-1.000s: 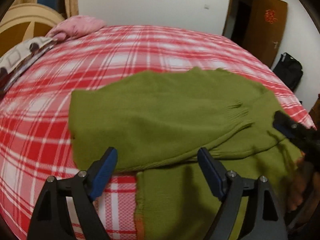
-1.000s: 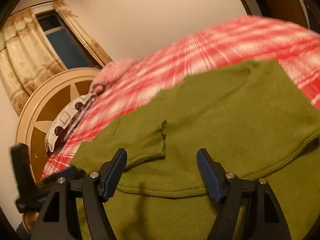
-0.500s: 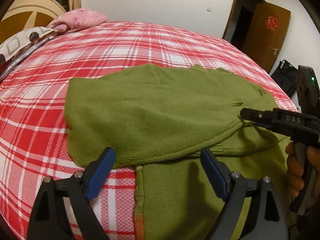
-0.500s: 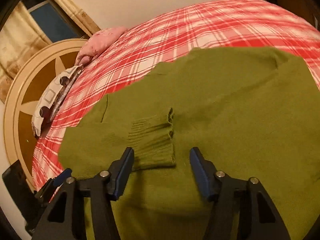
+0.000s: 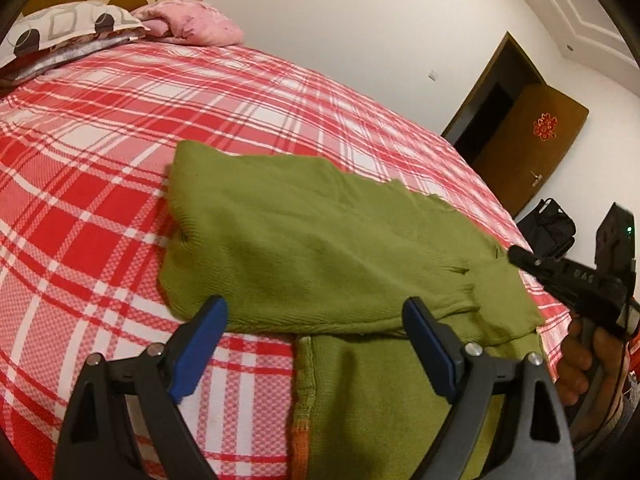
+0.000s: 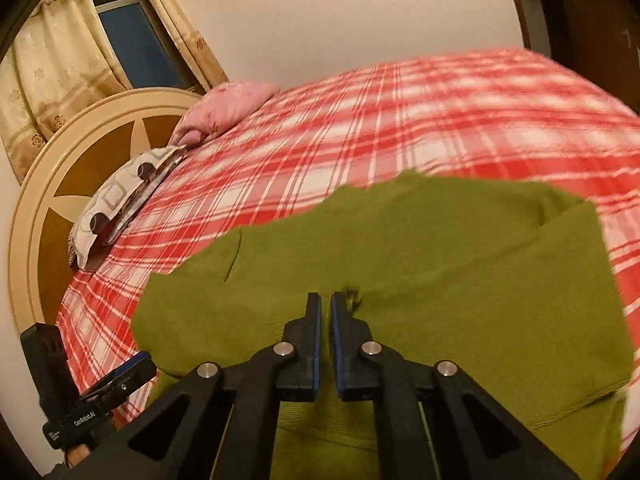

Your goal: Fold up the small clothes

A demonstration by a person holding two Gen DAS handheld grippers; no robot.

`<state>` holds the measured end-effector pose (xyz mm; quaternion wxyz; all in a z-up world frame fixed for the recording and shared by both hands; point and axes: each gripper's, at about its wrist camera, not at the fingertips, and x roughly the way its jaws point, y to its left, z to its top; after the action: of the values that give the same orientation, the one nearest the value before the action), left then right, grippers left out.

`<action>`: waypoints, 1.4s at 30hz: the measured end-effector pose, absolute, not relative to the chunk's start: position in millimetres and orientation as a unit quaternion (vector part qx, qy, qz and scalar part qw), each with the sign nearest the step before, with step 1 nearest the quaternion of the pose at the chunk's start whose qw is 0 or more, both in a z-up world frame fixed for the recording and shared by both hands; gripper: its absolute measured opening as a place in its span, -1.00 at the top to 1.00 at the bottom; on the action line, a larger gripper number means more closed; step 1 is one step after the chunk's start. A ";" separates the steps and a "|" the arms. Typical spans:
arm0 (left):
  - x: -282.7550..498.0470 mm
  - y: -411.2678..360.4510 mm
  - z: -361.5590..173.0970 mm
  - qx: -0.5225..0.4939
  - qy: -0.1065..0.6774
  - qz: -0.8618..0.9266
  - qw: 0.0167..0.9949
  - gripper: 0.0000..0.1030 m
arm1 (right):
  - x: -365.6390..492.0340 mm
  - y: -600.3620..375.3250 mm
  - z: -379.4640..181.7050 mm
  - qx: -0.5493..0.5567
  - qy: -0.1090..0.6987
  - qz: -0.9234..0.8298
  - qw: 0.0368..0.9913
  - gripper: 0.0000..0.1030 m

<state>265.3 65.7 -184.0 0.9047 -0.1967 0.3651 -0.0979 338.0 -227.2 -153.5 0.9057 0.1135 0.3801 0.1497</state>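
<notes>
You are looking along both grippers at a bed (image 5: 100, 152) covered in a red and white plaid sheet. A green sweater (image 5: 320, 240) lies on the sheet, partly folded, with one layer doubled over another and a ribbed cuff (image 5: 460, 280) resting on top near its right side.

Your left gripper (image 5: 316, 348) hovers over the near edge of the sweater. Its jaws stand wide apart with nothing between them. The left blue pad (image 5: 198, 350) sits above bare sheet just beside the sweater's folded edge, and the right pad (image 5: 430, 350) sits above green cloth.

Your right gripper (image 6: 325, 314) is low over the middle of the sweater (image 6: 440, 260). Its jaws are nearly together, with only a thin gap between the blue pads (image 6: 316, 340). A small pucker of green knit (image 6: 354, 296) shows right at the tips, but you cannot tell whether the cloth is actually pinched.

In the left wrist view, the right gripper (image 5: 520, 258) appears at the right edge, held in your hand (image 5: 580, 364).

At the head of the bed are a pink pillow (image 6: 228, 108), a patterned pillow (image 6: 120, 200) and a round headboard (image 6: 60, 184). A curtained window (image 6: 132, 40) is above them. A brown door (image 5: 532, 148) and a black bag (image 5: 548, 228) stand beyond the far side.
</notes>
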 end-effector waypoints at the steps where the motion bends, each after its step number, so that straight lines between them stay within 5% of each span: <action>1: 263.9 66.9 -183.4 -0.202 0.359 -0.102 0.906 -0.78 | 337.1 -233.2 -149.7 0.115 0.377 0.147 0.907 0.93; 3: 260.7 73.2 -184.4 -0.219 0.353 -0.101 0.904 -0.94 | 337.2 -243.2 -144.0 0.123 0.375 0.142 0.908 0.94; 14: 259.3 81.2 -187.3 -0.241 0.347 -0.100 0.901 -1.00 | 345.3 -236.5 -172.1 0.123 0.427 0.177 0.878 0.86; 16: 259.5 82.1 -188.0 -0.244 0.347 -0.102 0.900 -1.00 | 349.7 -235.5 -177.5 0.139 0.437 0.184 0.869 0.39; 17: 259.2 82.3 -188.0 -0.244 0.346 -0.103 0.900 -1.00 | 352.2 -235.9 -180.2 0.148 0.442 0.189 0.864 -0.45; 18: 259.6 82.3 -188.3 -0.244 0.346 -0.104 0.900 -1.00 | 354.1 -236.2 -182.6 0.157 0.447 0.189 0.860 -0.66; 25: 259.4 86.6 -190.8 -0.257 0.344 -0.113 0.896 -1.00 | 360.1 -232.6 -191.5 0.164 0.462 0.176 0.854 -0.60; 34: 258.4 87.2 -190.8 -0.258 0.343 -0.115 0.896 -1.00 | 363.5 -203.8 -200.1 0.110 0.475 0.180 0.854 0.24; 35: 258.1 87.7 -190.8 -0.259 0.342 -0.116 0.896 -1.00 | 363.5 -200.6 -200.3 0.100 0.476 0.177 0.856 0.64; 36: 257.7 88.2 -190.7 -0.260 0.341 -0.116 0.896 -1.00 | 362.7 -198.0 -199.2 0.090 0.473 0.171 0.859 0.76; 42: 255.0 90.8 -190.2 -0.267 0.334 -0.118 0.896 -1.00 | 343.3 -207.1 -162.3 0.071 0.409 0.160 0.896 0.89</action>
<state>255.0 90.8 -190.2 0.8961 -0.2672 0.3341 -0.1184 343.3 -207.1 -162.3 0.8958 0.0710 0.4086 0.1595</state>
